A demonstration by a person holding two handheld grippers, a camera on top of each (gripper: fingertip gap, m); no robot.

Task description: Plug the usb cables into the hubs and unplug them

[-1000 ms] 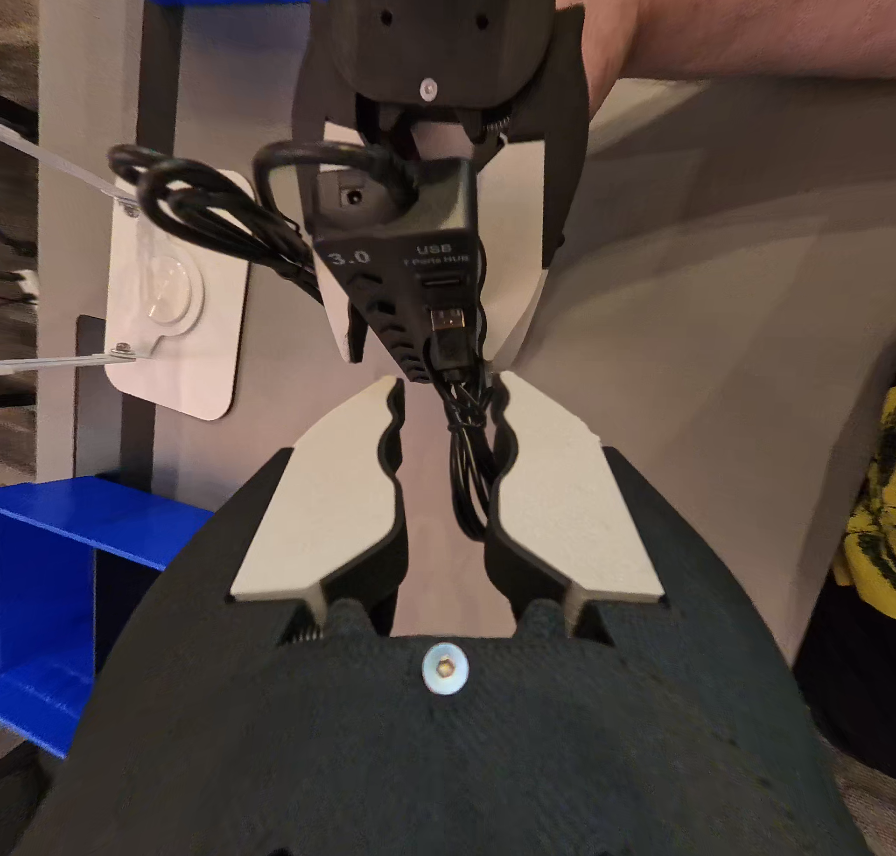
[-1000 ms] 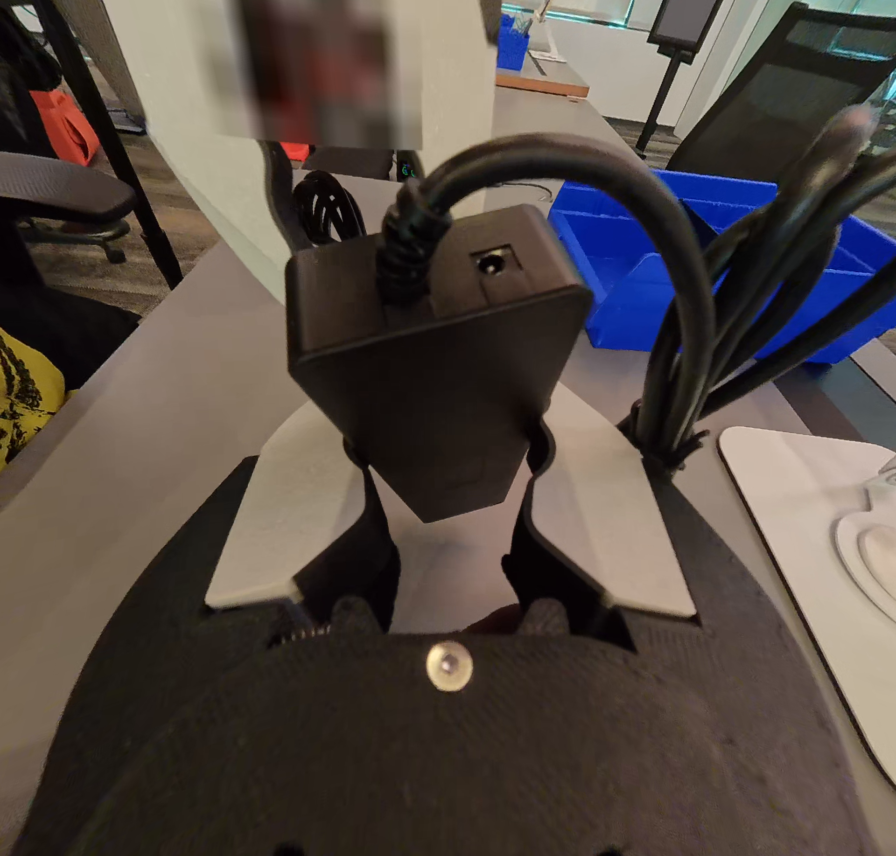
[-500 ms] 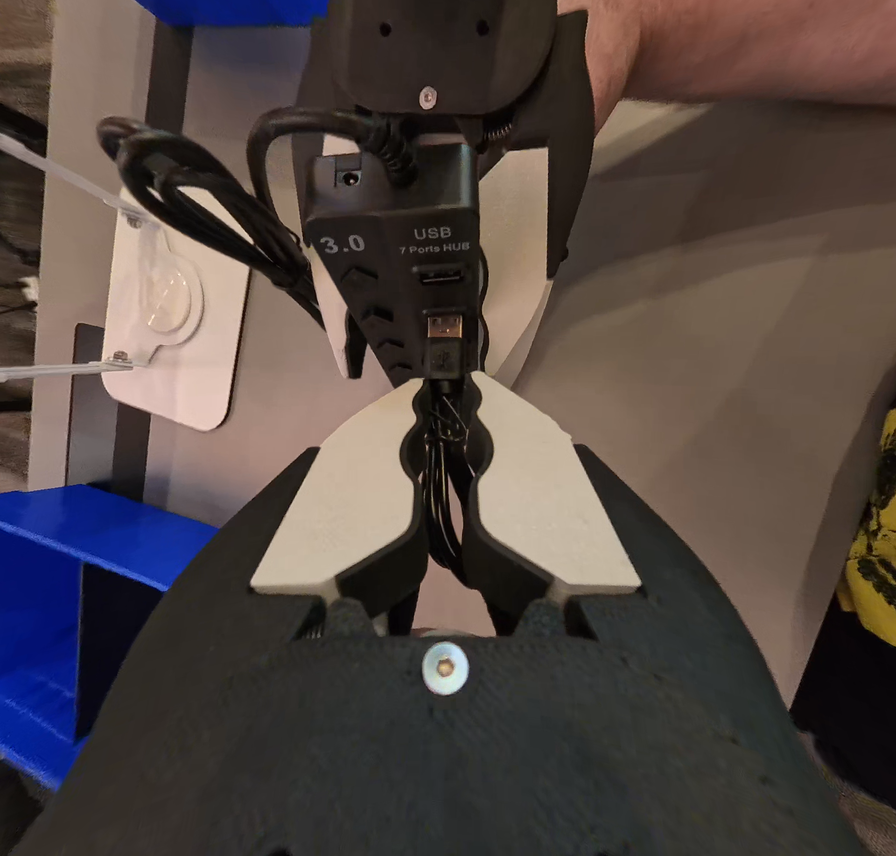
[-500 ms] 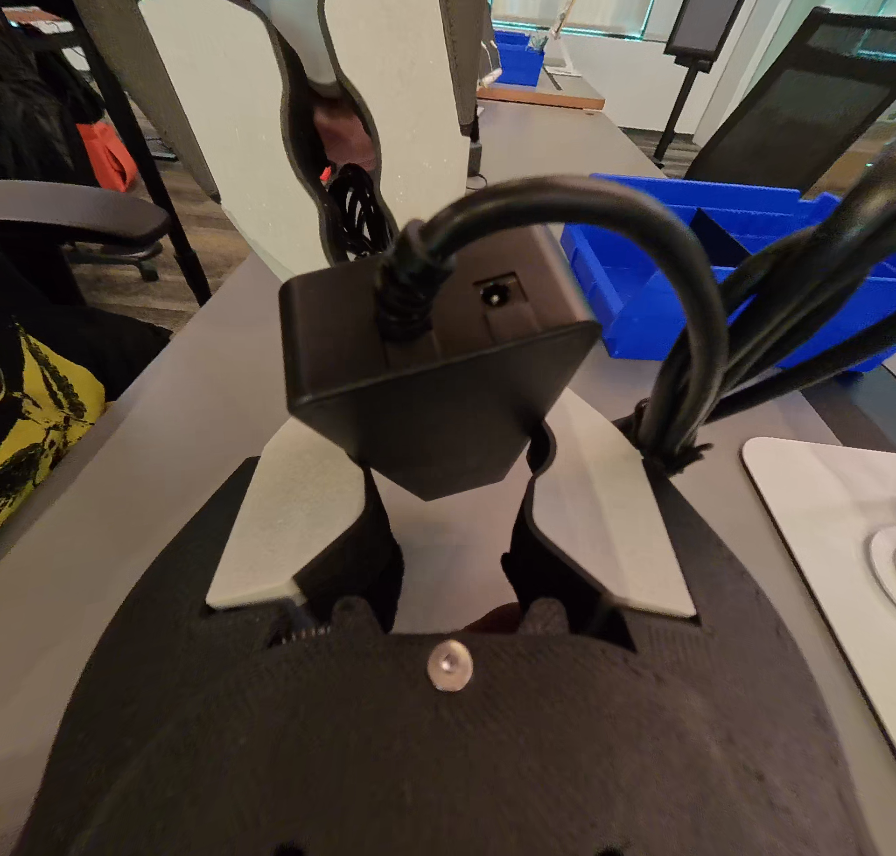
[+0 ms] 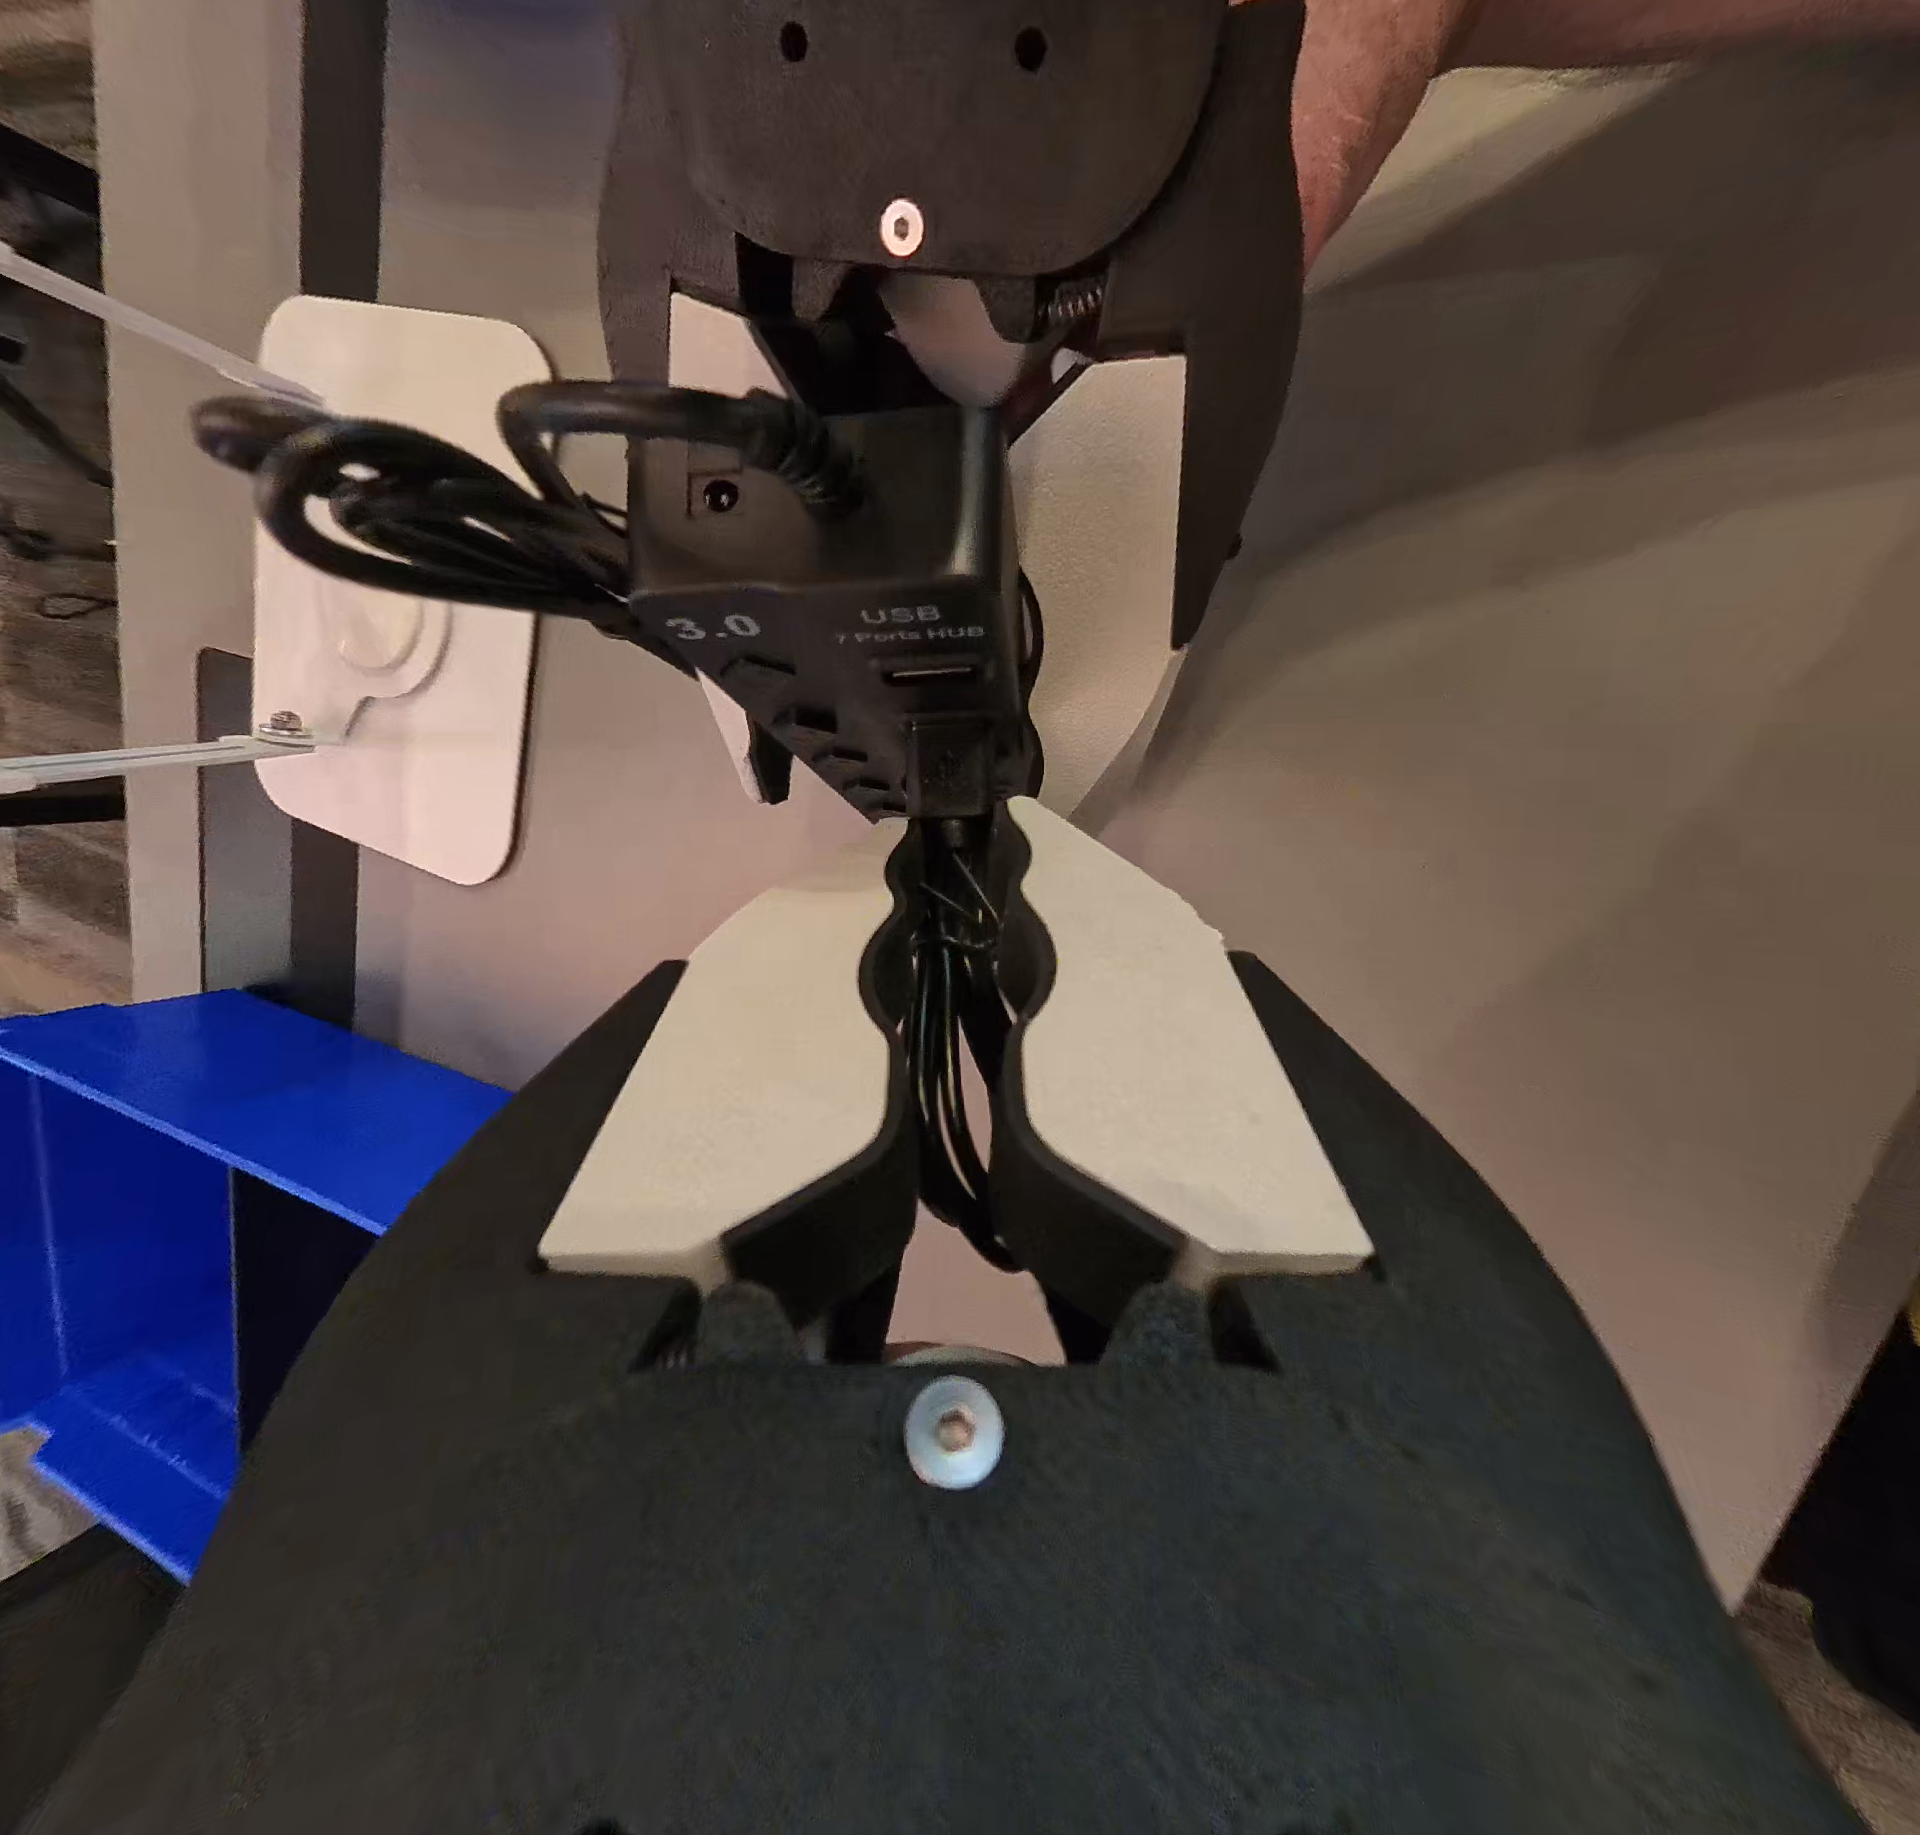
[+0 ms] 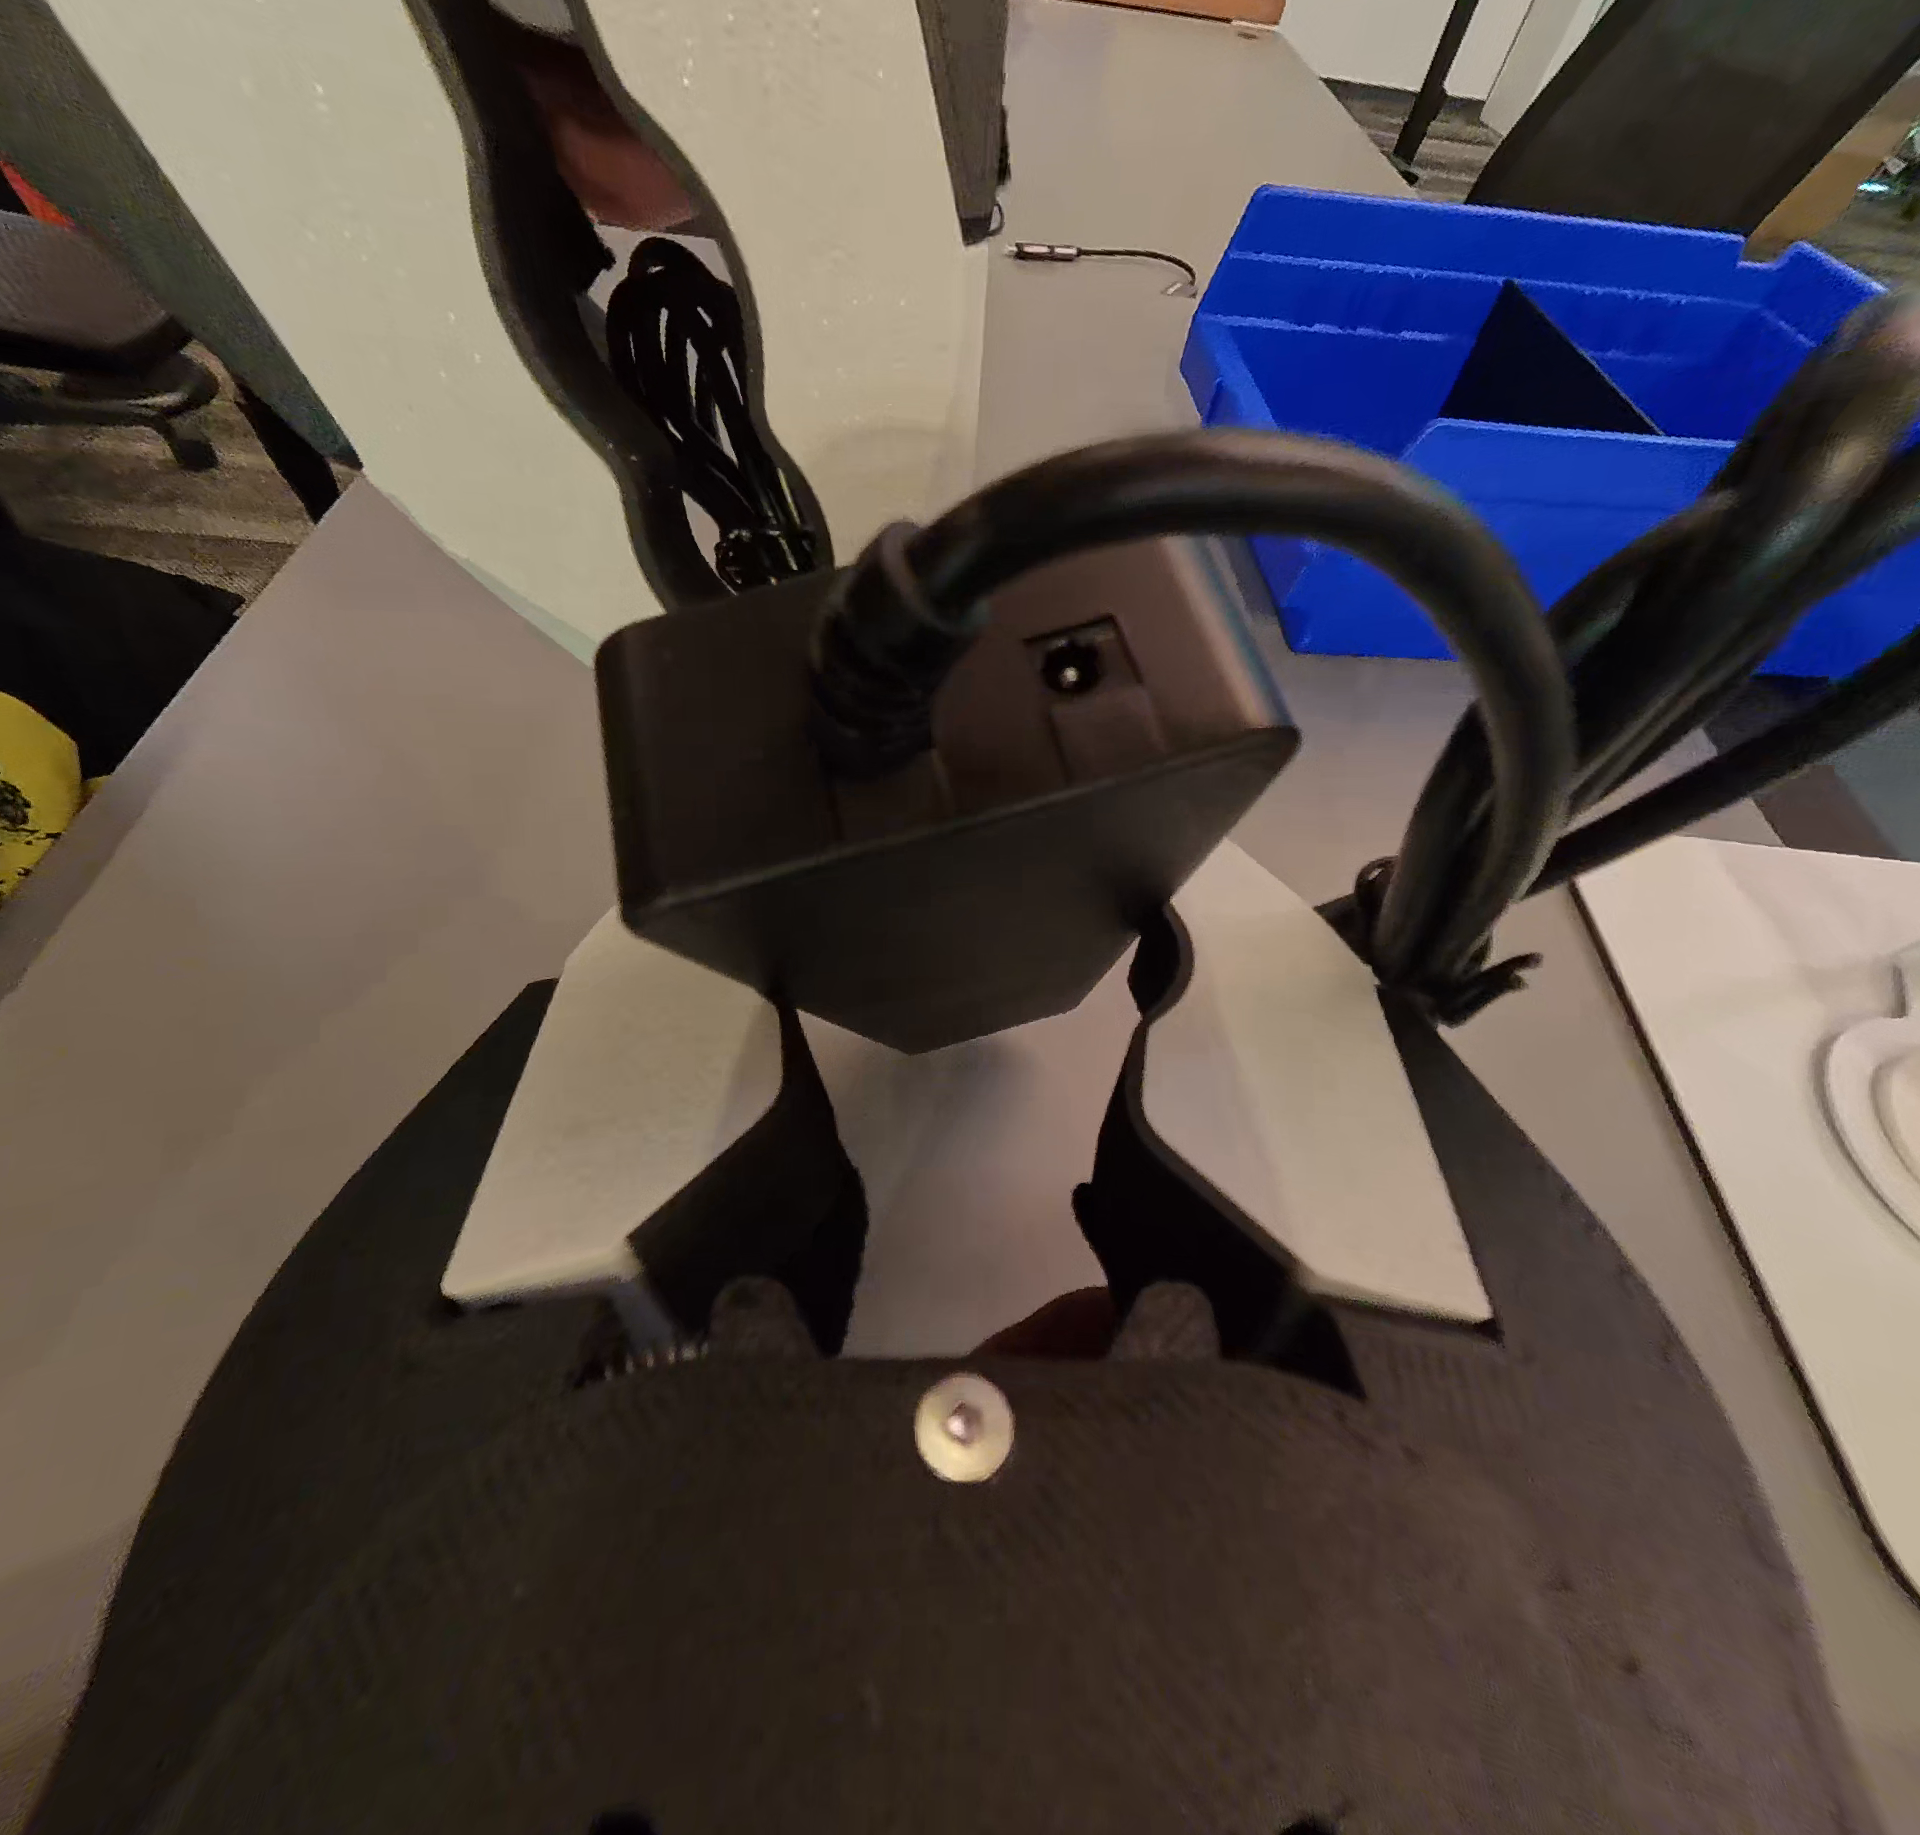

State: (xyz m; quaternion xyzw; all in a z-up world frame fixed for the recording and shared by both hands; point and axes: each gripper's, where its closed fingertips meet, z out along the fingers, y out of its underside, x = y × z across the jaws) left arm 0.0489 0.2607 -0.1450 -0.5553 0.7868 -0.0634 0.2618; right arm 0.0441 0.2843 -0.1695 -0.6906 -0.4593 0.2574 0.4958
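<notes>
Left gripper [image 5: 956, 850] jaws have narrowed, pinching the USB cable [image 5: 951, 1037]; right gripper [image 6: 961, 912] jaws clamp the hub [image 6: 914, 798]

Matt black plastic hub [image 6: 935, 798], smooth faces. Its cable [image 6: 1247, 497] glossy black rubbery sheath. Gripper bodies rough, grainy black printed plastic; fingers [image 5: 748, 1079] matt white, finely speckled. Shiny metal screw [image 5: 953, 1444]. Blue bin [image 6: 1455, 351] smooth plastic. Table [image 6: 312, 798] matt grey.

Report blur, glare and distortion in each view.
Left wrist view: cables at left smeared by motion; hub fairly sharp; screw glints; edges bowed by wide angle. Right wrist view: hub and cable soft, too close; bin sharper; table lines curve.
</notes>
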